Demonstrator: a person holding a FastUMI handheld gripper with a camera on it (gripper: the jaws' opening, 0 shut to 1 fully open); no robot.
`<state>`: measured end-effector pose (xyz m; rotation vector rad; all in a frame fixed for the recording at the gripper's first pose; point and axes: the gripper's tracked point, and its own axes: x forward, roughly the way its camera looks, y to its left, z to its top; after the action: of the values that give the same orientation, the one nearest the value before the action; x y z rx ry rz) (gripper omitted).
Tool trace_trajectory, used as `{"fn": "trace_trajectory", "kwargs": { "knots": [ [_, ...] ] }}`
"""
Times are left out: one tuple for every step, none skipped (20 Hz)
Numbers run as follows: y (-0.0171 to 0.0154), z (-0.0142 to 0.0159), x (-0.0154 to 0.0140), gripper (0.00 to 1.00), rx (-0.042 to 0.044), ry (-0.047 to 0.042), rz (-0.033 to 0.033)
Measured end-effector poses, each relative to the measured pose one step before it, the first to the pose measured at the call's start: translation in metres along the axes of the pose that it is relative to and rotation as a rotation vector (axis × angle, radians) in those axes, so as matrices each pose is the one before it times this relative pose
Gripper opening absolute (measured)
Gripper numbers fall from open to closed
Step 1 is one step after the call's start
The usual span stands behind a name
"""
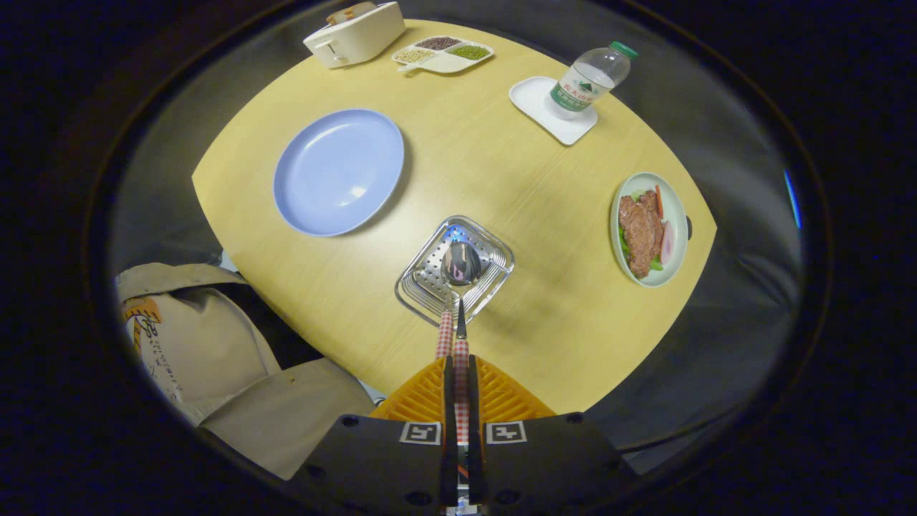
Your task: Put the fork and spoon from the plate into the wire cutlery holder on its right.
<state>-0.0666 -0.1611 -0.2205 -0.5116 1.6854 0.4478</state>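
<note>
I had the tongs (459, 373) clamped on the spoon (461, 287), its bowl hanging over the wire cutlery holder (494, 251) at frame centre. To do it well, I judged I should lower it straight before releasing.

The tongs (461, 373) are clamped on the checked handle of a spoon (460, 266) whose bowl hangs inside the wire cutlery holder (430, 287) on the table (501, 179), right of the bare blue plate (338, 172).

Gripper (462, 373) body – dark housing, two square black-and-white markers, screws seen along edge; beige garment (215, 358) with print worn.
</note>
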Motion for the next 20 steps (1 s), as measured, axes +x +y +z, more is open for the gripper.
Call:
{"fn": "trace_trajectory", "kwargs": {
  "knots": [
    [-0.00054, 0.00106, 0.00066, 0.09, 0.00291, -0.00022, -0.00015],
    [-0.00071, 0.00202, 0.00130, 0.10, 0.00821, -0.00476, 0.00026],
    [0.00023, 0.00012, -0.00106, 0.11, 0.00792, -0.00556, 0.00083],
    [-0.00120, 0.00249, -0.00007, 0.12, 0.00764, -0.00757, 0.00154],
    [-0.00040, 0.00131, -0.00062, 0.14, 0.00925, -0.00688, -0.00211],
    [-0.00144, 0.00037, -0.00045, 0.14, 0.00652, -0.00352, -0.00103],
    [0.00079, 0.00018, -0.00048, 0.14, 0.00344, -0.00287, 0.00129],
    [-0.00139, 0.00075, -0.00124, 0.15, 0.00199, -0.00595, -0.00251],
    [0.00024, -0.00002, 0.00029, 0.15, 0.00220, -0.00504, -0.00197],
    [-0.00032, 0.00145, -0.00191, 0.16, 0.00247, -0.00908, -0.00083],
    [-0.00014, 0.00103, 0.00051, 0.16, 0.00400, -0.01015, 0.00107],
    [-0.00156, 0.00344, -0.00127, 0.15, -0.00269, -0.02097, -0.00452],
    [0.00089, 0.00166, -0.00343, 0.22, 0.00542, -0.00876, 0.00193],
    [-0.00034, -0.00039, -0.00227, 0.29, 0.01088, -0.01123, -0.00004],
    [0.00236, 0.00082, 0.00138, 0.37, 0.01588, -0.01569, 0.01284],
    [0.00112, 0.00283, -0.00385, 0.44, 0.01597, -0.01993, 0.00936],
    [0.00336, 0.00245, -0.00310, 0.51, 0.02010, -0.02781, 0.01170],
    [0.00254, 0.00316, -0.00226, 0.58, 0.02562, -0.03291, 0.01021],
    [0.00136, 0.00309, -0.00249, 0.66, 0.02285, -0.04045, 0.00090],
    [0.00157, 0.00439, -0.00330, 0.73, 0.02381, -0.04762, 0.00101]
  ]
}}
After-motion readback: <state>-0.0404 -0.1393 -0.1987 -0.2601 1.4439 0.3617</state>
